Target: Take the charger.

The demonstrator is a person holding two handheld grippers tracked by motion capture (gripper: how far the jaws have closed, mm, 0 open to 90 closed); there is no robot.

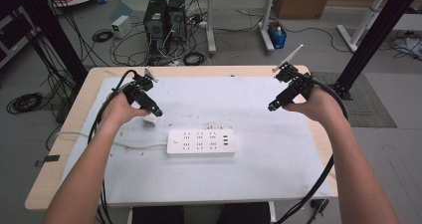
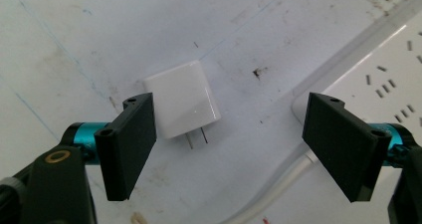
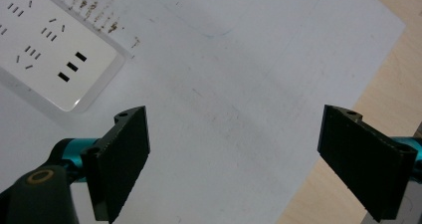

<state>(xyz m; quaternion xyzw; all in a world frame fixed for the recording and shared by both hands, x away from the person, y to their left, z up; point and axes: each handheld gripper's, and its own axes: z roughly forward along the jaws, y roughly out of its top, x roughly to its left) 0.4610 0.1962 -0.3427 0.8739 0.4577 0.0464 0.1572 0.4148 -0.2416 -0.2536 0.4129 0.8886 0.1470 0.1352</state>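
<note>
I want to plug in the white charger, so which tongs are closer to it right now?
Left. The left tongs hover open right over the white charger, one jaw beside its edge. The right tongs hang open over bare mat, across the power strip from it.

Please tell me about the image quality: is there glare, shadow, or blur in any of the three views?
High view: even, soft light, slightly low sharpness, so the power strip shows little detail. Left gripper view: the white charger is sharp with a faint sheen, while the near black jaws look a little soft. Right gripper view: a small bright glare sits on the strip's corner, and the table sheet looks flat with weak shadows.
</note>
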